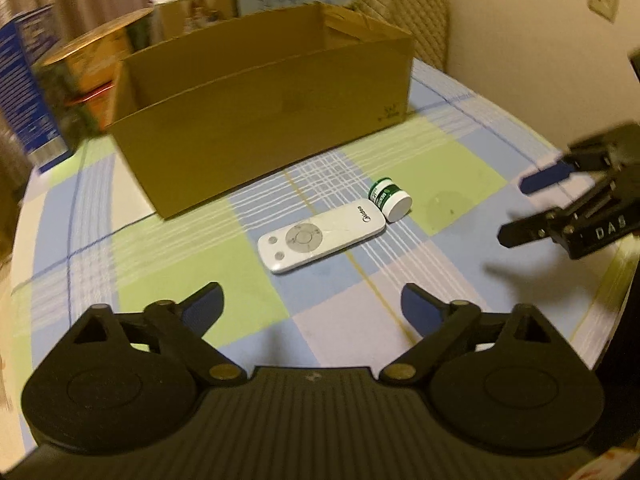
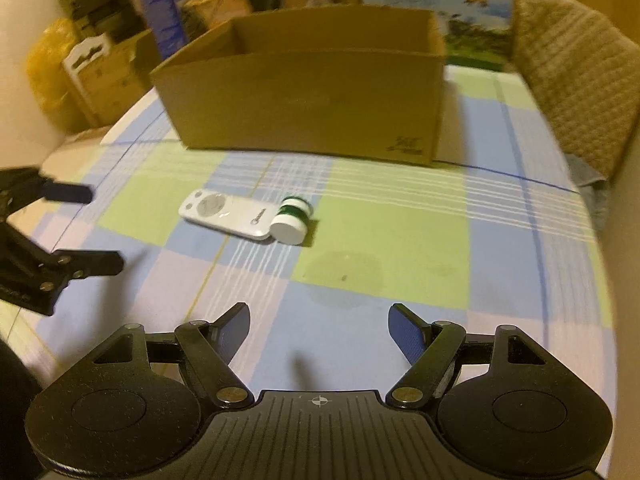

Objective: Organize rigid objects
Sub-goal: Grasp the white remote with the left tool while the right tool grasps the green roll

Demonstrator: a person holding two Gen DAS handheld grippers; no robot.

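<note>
A white remote point(image 1: 322, 236) point(image 2: 230, 214) lies flat on the checked tablecloth. A small green-and-white jar point(image 1: 392, 198) point(image 2: 292, 220) lies on its side, touching the remote's end. Behind both stands an open cardboard box point(image 1: 260, 120) point(image 2: 312, 100); I cannot see its bottom. My left gripper point(image 1: 311, 292) point(image 2: 105, 227) hovers open over the cloth, short of the remote, with nothing between its fingers. My right gripper point(image 2: 319, 310) point(image 1: 513, 210) is open too and holds nothing; it hangs over the cloth to the near right of the jar.
Printed cartons point(image 1: 32, 80) point(image 2: 436, 8) and a gold tin point(image 1: 88, 60) crowd the table behind the cardboard box. A quilted chair back point(image 2: 572, 80) rises at the far right. The table's rounded edge point(image 1: 608, 320) runs close to the right gripper.
</note>
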